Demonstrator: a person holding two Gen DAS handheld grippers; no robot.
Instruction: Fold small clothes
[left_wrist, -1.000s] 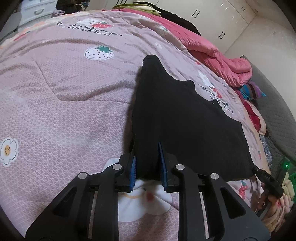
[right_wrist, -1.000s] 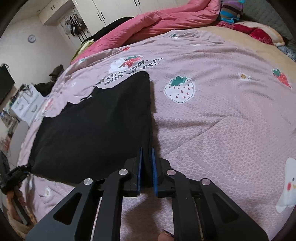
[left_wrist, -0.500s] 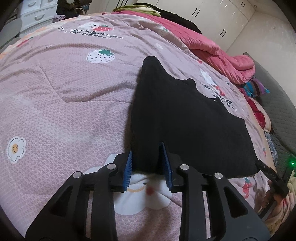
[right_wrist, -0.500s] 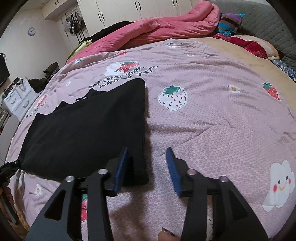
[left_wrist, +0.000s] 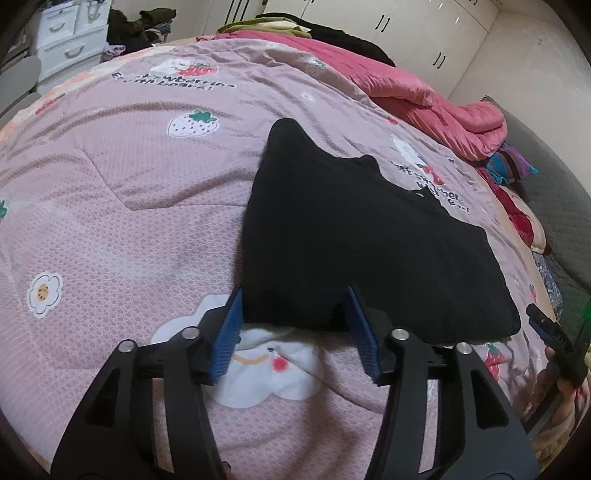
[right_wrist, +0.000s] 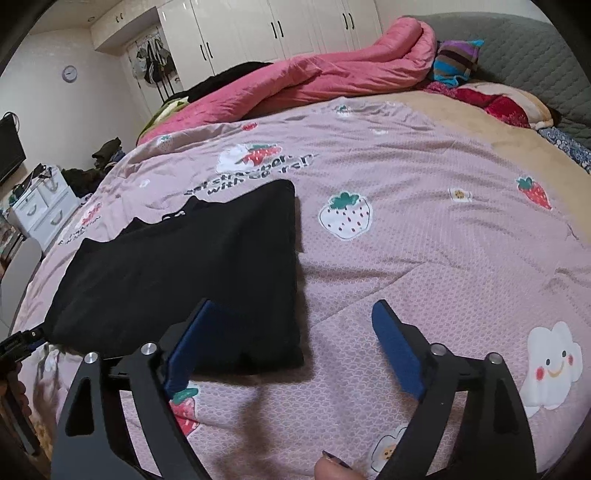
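On the pink quilt (left_wrist: 129, 221), a flat, folded black garment (left_wrist: 351, 240)

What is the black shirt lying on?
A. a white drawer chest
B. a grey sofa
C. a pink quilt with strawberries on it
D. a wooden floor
C: the black shirt lies flat on the pink quilt, which has strawberry and cloud prints around it.
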